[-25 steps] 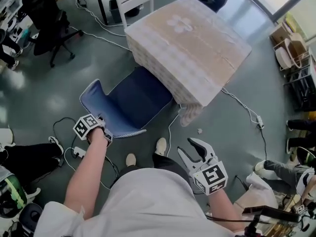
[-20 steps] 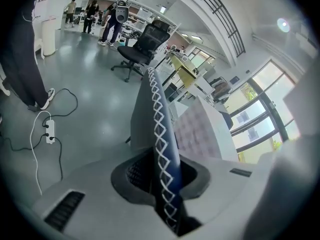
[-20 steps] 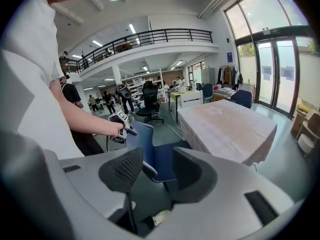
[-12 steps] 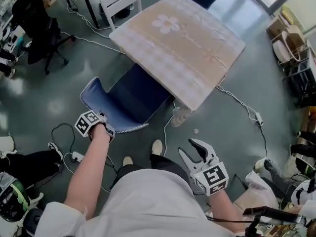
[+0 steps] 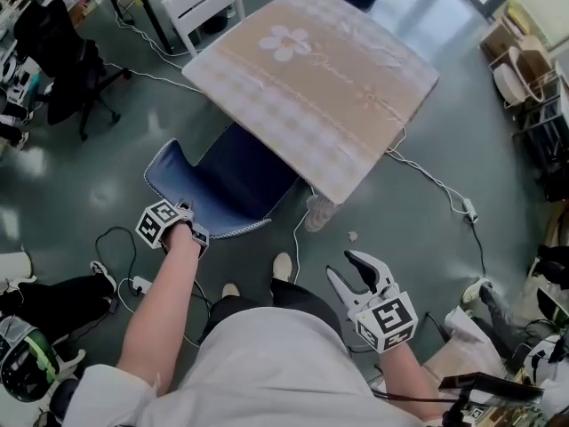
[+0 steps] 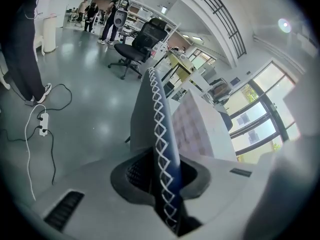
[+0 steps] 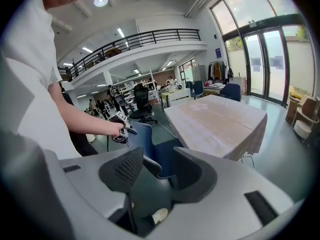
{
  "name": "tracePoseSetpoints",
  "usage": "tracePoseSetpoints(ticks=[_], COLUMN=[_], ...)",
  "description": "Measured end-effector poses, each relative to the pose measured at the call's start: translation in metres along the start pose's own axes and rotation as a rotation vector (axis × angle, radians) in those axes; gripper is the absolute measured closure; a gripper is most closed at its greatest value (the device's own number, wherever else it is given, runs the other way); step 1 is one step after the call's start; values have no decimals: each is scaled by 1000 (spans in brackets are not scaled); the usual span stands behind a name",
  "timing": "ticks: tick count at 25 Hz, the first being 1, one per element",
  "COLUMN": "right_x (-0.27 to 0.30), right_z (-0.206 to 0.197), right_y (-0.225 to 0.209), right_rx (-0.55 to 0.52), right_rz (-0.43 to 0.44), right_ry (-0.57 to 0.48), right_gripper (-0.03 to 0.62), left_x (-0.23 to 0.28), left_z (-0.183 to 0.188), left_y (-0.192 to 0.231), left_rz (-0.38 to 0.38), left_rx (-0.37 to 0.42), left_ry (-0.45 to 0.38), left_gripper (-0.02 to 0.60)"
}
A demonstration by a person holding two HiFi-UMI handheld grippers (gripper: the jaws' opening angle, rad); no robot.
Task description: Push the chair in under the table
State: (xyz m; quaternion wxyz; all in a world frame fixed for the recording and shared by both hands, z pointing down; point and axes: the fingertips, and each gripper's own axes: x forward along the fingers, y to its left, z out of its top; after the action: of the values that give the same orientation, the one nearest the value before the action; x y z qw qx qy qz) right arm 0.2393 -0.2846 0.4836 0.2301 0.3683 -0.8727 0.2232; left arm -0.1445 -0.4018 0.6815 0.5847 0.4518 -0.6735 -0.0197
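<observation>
1. Grey floor carries the furniture.
2. Right gripper hovers close to the person, with its jaws apart and empty.
3. Left gripper is clamped on the backrest edge of the blue chair.
4. Its seat is partly under the near edge of the table.

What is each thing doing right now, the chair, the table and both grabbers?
Blue chair: upright, seat partly under the table, back gripped.
Table: covered with a checked cloth.
Left gripper: shut on the blue chair's back.
Right gripper: open, holding nothing.
</observation>
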Motion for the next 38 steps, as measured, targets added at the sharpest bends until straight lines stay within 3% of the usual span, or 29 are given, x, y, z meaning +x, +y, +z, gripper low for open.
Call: tracePoseSetpoints(ticks=[7, 10, 14, 18, 21, 24, 28, 32, 38], right_x=[11, 19, 29, 38, 47, 57, 56, 49, 32], right_z=[-8, -9, -8, -10, -8, -8, -7, -10, -16], right_y=[-2, 2, 15, 30, 42, 55, 83, 119, 204], right_rx=[0, -5, -27, -42, -84, -121, -177, -216, -295], right_rz=[40, 67, 102, 137, 159, 186, 205, 199, 203], right_ry=[0, 7, 6, 5, -14, -22, -32, -41, -54], right_gripper=[401, 402, 402, 402, 402, 402, 444, 564, 580], left_x=[3, 1, -16, -53, -92, -132, -195, -256, -346], left_z=[0, 1, 19, 39, 47, 43, 21, -12, -65], left_y=[4, 8, 1, -15, -29, -29, -11, 3, 24], left_rz=[27, 96, 103, 6, -126, -235, -325, -433, -618], left_rx=[59, 117, 185, 245, 312, 416, 577, 702, 897], left_ry=[2, 13, -60, -140, -197, -213, -195, -169, -133], left_gripper=[477, 406, 376, 377, 379, 477, 571, 571, 572])
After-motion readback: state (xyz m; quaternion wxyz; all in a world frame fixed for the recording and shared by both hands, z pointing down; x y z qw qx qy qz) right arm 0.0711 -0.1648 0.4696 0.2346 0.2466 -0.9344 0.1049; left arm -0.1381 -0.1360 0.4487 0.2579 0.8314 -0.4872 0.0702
